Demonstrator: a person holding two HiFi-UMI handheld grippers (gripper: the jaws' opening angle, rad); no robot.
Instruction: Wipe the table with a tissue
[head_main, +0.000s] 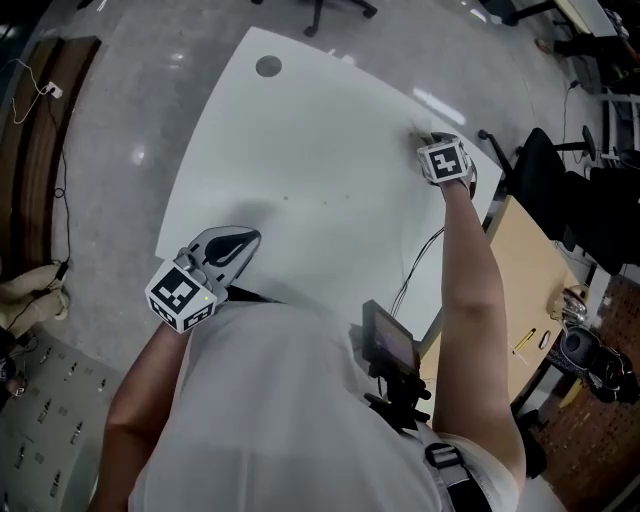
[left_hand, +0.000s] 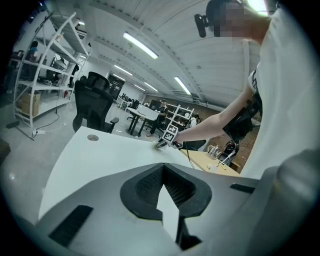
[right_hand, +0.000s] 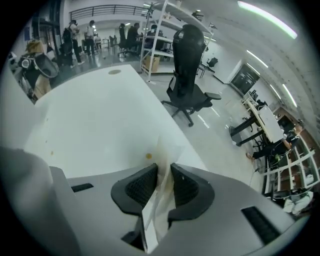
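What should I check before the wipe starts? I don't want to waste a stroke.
1. Is the tissue clamped in the right tool? Ok.
2. Is the left tool shut, empty and well away from the tissue? Ok.
3. Is there a target? A yellow spot lies on the table just ahead of the tissue: ok.
4. Is the tissue pressed onto the table? Cannot tell.

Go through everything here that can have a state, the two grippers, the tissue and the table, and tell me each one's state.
Right gripper: shut on the tissue.
Tissue: creased, pinched between the jaws, sticking out past them.
Left gripper: shut, nothing in it.
Table: a small yellow spot beside the tissue, not wiped off.
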